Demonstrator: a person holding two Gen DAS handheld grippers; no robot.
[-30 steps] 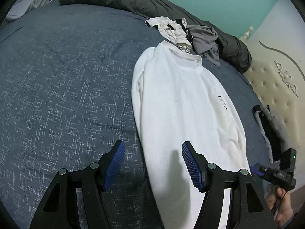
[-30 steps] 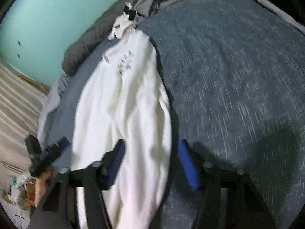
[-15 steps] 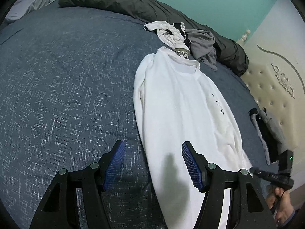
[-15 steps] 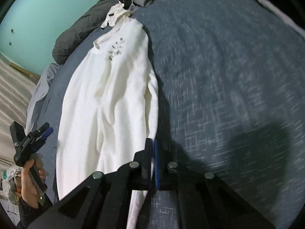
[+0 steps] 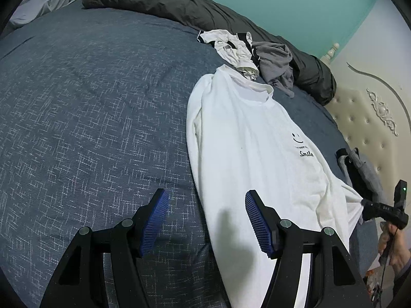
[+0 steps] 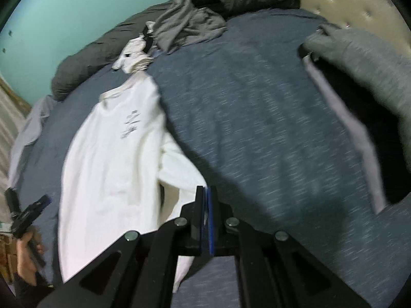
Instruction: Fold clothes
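A white T-shirt (image 5: 251,148) with a small black smile print lies lengthwise on the dark blue bedspread (image 5: 90,107), sides folded in. My left gripper (image 5: 205,220) is open and empty, hovering over the shirt's near left edge. My right gripper (image 6: 206,200) is shut on the shirt's right-side fabric (image 6: 179,177) and lifts that fold off the bed. The right gripper also shows in the left wrist view (image 5: 364,209), pulling the shirt's edge. The shirt also shows in the right wrist view (image 6: 110,154).
A heap of white, black and grey clothes (image 5: 246,54) lies beyond the collar. A dark rolled duvet (image 5: 179,7) runs along the far edge. A grey-and-black garment (image 6: 359,82) lies at the right by the padded headboard (image 5: 372,118).
My right gripper closed on the shirt's right edge and has pulled that fabric up and outward. The left gripper stayed open and shifted only slightly.
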